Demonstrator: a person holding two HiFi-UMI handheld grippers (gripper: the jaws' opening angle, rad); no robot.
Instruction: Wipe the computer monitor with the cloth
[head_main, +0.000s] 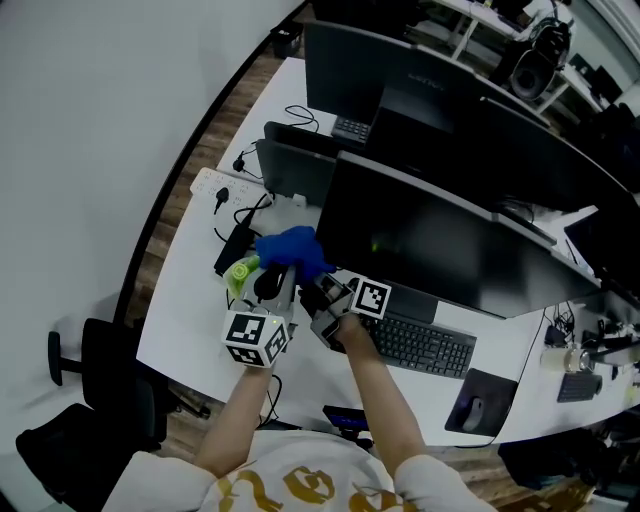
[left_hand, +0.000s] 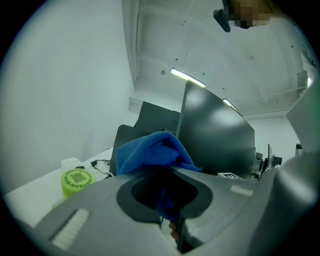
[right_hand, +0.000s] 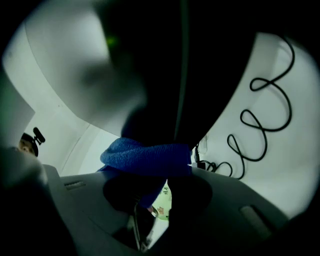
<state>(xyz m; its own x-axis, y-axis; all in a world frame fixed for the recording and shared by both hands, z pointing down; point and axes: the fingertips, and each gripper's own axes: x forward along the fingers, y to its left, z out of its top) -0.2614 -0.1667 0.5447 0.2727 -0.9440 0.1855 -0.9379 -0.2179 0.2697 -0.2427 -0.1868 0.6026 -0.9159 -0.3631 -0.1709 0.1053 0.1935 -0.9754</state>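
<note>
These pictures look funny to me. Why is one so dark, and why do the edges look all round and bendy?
Right gripper view: dark, because the black monitor fills it close up and blurry. Left gripper view: bright, a ceiling light shows and the screen has pale sheen. Head view: the wide lens bends the desk edge. Both gripper views have round black rims.
</note>
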